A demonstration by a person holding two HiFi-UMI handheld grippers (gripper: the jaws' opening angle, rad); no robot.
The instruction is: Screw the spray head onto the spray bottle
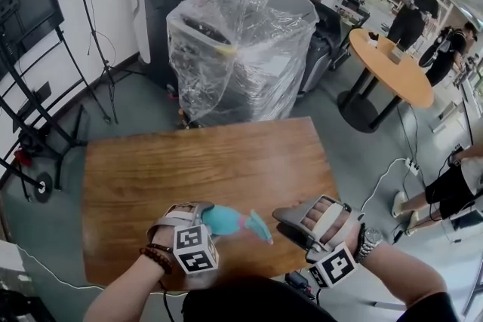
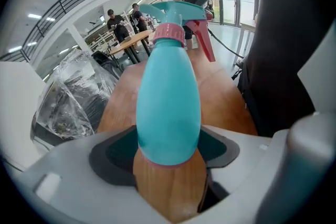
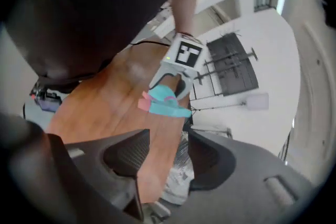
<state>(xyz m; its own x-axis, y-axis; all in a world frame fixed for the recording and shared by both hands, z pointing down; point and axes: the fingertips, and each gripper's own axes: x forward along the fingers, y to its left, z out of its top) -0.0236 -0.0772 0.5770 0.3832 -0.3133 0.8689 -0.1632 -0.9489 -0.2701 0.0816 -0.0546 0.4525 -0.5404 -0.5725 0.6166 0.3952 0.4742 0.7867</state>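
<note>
Over the near edge of the wooden table [image 1: 204,170], the left gripper [image 1: 198,216] pinches the base of the teal spray bottle [image 1: 221,219] – it is tipped toward the right, with the spray head [image 1: 256,226] on its neck – while the right gripper [image 1: 290,222], just beside the head, has its jaws spread with nothing between them.

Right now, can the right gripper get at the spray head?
Probably yes. The right gripper is open and empty, its fingers aimed at the spray head, with nothing in between. The left gripper holds the spray bottle by its base, leaving the head end free.
</note>
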